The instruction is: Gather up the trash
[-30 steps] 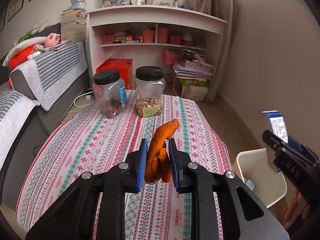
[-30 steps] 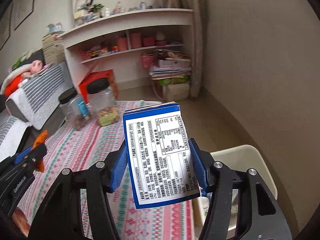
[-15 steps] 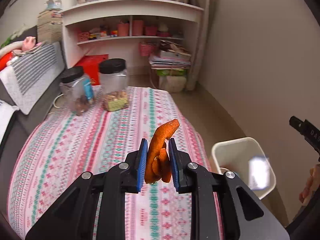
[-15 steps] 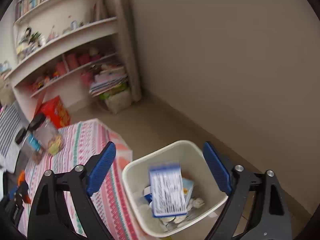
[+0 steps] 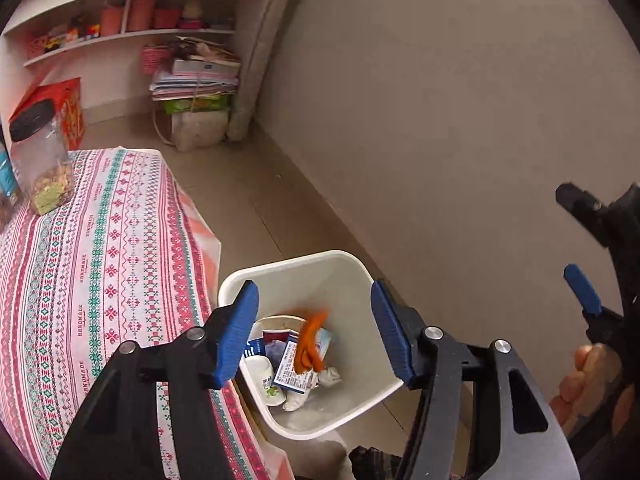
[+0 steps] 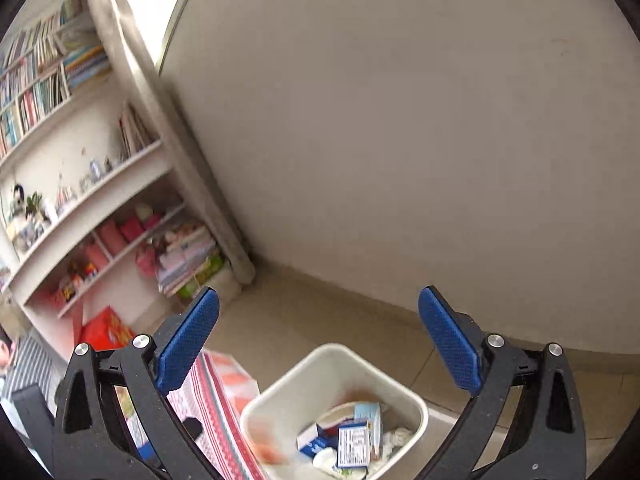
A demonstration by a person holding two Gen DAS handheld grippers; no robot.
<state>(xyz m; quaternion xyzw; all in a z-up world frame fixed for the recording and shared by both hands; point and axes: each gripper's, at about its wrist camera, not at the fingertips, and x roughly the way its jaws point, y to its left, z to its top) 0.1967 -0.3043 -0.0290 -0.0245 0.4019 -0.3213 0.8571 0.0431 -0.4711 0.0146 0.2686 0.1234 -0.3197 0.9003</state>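
My left gripper (image 5: 314,332) is open and empty above a white trash bin (image 5: 352,272) on the floor beside the table. An orange peel (image 5: 310,344) is blurred in the air inside the bin, over a blue-and-white carton (image 5: 298,368), a paper cup (image 5: 264,376) and crumpled tissue. My right gripper (image 6: 318,344) is open and empty, higher up, with the same bin (image 6: 416,404) below it; the carton (image 6: 352,446) lies inside. The right gripper also shows at the right edge of the left wrist view (image 5: 584,248).
A table with a striped patterned cloth (image 5: 100,264) stands left of the bin, with a black-lidded jar (image 5: 40,160) on it. A beige wall (image 5: 440,120) is close behind the bin. White shelves (image 5: 132,32) and stacked papers (image 5: 196,80) stand at the back.
My left gripper has swung from the table to over the bin and opened, letting go of the orange peel, which drops in. The carton from my right gripper now lies in the bin.
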